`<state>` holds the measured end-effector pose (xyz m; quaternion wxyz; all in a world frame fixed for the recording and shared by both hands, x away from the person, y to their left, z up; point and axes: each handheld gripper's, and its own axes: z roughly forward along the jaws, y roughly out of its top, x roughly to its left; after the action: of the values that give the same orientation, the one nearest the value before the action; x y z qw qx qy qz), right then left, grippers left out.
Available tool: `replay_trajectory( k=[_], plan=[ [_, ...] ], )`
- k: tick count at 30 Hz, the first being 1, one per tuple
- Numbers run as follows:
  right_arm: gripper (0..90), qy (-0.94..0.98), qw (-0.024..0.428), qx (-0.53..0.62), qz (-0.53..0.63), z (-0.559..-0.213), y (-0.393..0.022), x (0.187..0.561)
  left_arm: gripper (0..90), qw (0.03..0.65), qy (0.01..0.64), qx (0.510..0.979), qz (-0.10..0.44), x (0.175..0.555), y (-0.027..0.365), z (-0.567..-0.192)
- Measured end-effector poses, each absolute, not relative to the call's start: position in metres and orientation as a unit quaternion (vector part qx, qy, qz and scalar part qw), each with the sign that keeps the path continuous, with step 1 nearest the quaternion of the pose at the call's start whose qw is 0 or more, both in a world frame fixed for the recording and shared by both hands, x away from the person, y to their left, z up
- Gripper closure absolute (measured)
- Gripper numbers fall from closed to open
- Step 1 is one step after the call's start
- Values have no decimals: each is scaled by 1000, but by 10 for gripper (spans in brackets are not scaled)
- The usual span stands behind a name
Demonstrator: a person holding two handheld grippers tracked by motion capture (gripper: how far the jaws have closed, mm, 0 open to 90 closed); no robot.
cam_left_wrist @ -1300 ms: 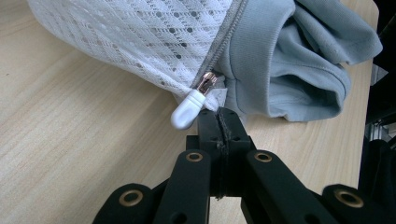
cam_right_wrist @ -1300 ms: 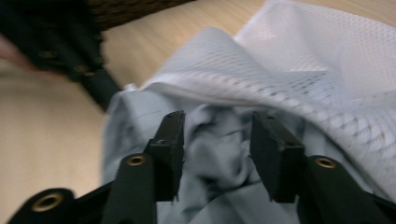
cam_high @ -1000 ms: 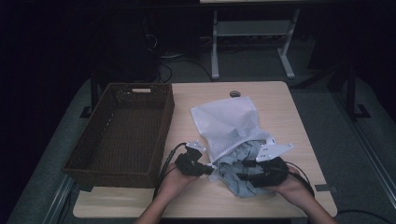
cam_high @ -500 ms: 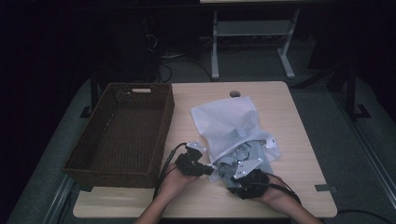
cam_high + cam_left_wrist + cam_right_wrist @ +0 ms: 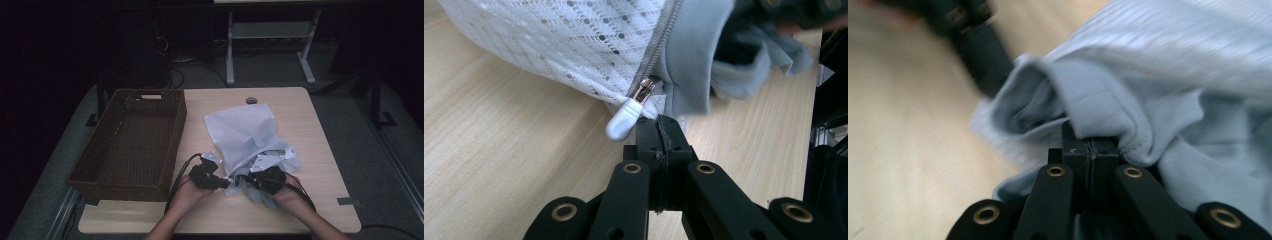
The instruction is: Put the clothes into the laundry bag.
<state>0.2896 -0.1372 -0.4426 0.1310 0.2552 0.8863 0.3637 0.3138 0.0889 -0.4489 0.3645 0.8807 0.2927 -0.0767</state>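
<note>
Your right tongs (image 5: 1090, 145) have just closed; pads now clamp fold of grey garment (image 5: 1198, 125). Since a second ago, right hand has shifted toward left tongs (image 5: 659, 131), which pinch edge of mesh bag (image 5: 242, 132) beside zipper pull (image 5: 624, 117). Garment half out of bag mouth on surface (image 5: 320, 150). Extraction likely next.

Basket (image 5: 134, 145) left of mesh bag (image 5: 242, 132), apparently apart

Table (image 5: 300, 210): pale wood-grain, smooth, matt. Mesh bag (image 5: 574, 45): white perforated net fabric w/ grey zip tape; zip slider (image 5: 644, 91) shiny coppery metal, pull tab (image 5: 621, 122) smooth white plastic. Garment (image 5: 1198, 125): soft grey knit cloth, ribbed hem. Basket (image 5: 135, 145): dark brown woven wicker, rough. Jaws: matt black plastic, brass-look rivets.
</note>
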Motion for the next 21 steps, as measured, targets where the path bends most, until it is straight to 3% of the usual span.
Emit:
replay_trajectory(
  k=[18, 21],
  plan=[
    [890, 852, 198, 335, 351, -452, -132, 355, 897, 356, 277, 887, -97, 311, 82, -452],
    [879, 846, 184, 345, 363, -453, -133, 359, 896, 357, 277, 887, -96, 311, 82, -453]
  ],
)
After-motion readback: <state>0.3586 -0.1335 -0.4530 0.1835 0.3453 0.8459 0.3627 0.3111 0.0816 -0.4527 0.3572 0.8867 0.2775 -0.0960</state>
